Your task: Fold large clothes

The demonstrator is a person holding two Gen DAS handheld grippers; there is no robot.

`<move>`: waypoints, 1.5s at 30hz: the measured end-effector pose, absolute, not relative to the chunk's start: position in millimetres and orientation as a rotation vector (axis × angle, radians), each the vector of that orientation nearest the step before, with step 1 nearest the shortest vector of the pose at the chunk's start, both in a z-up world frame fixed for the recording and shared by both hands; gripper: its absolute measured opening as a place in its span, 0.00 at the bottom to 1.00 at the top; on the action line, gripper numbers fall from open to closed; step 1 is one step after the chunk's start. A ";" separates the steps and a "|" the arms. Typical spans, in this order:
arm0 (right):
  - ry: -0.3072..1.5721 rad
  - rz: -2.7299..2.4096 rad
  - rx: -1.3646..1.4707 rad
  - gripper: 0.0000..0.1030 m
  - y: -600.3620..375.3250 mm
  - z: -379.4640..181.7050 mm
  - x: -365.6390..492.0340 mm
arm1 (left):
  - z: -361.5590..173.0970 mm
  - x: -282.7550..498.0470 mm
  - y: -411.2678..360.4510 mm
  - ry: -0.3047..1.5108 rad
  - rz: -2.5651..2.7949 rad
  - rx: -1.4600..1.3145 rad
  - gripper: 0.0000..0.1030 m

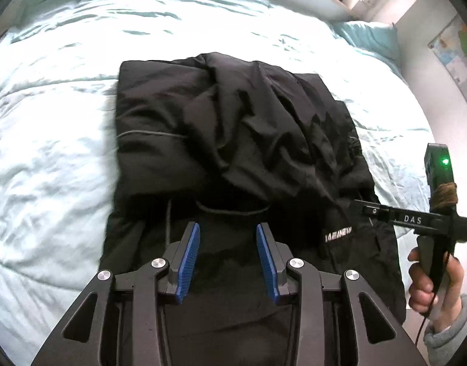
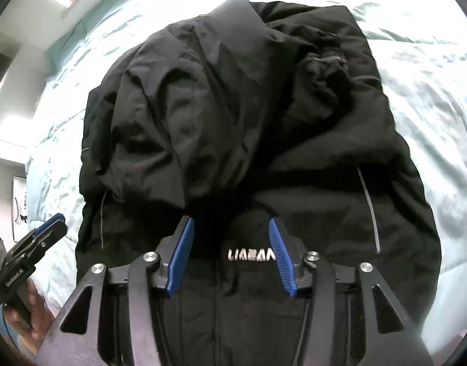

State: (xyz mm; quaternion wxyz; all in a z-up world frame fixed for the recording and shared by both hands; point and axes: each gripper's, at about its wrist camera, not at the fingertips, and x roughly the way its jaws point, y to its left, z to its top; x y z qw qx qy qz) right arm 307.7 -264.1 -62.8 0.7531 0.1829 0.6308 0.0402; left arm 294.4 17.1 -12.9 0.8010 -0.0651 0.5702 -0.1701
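On the pale blue quilted bed lies a bulky black padded jacket, partly folded, sleeves bunched over its middle. Above its near edge hover the left gripper and right gripper, blue-padded fingers parted, grasping nothing.

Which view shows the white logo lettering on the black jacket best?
The right wrist view: the white lettering sits near the centre, large and bright between the right tool's blue pads, though its right end is cut off by one pad. In the left wrist view the same lettering is smaller, tilted and blurred, off to the right on the jacket.
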 end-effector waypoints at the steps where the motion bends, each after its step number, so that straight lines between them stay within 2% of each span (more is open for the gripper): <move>1: 1.372 0.085 0.396 0.53 -265.1 -62.9 304.3 | -12.5 288.7 24.4 1.217 -0.359 -0.133 0.39; 9: 1.242 0.038 0.359 0.57 -275.4 -62.7 268.0 | -41.3 260.8 38.7 1.169 -0.340 -0.097 0.39; 22: 1.006 0.021 0.202 0.57 -290.0 -59.3 204.9 | -47.7 182.1 47.9 0.853 -0.212 0.167 0.39; 25: 0.897 -0.014 0.216 0.77 -299.2 -45.9 170.0 | -46.2 153.4 56.0 0.798 -0.159 0.196 0.39; 26: 0.877 -0.023 0.219 0.81 -303.4 -42.0 158.7 | -45.4 143.2 61.5 0.801 -0.147 0.181 0.39; 30: 0.883 -0.080 0.209 0.82 -324.4 -28.1 117.2 | -42.4 109.0 94.1 0.883 -0.143 0.050 0.40; 35: 0.889 -0.153 0.134 0.83 -351.0 -16.8 68.5 | -44.8 65.6 139.8 0.944 -0.108 -0.090 0.52; 45: 1.025 -0.166 0.212 0.85 -398.5 -55.9 18.4 | -90.9 39.0 155.3 1.087 -0.303 -0.330 0.55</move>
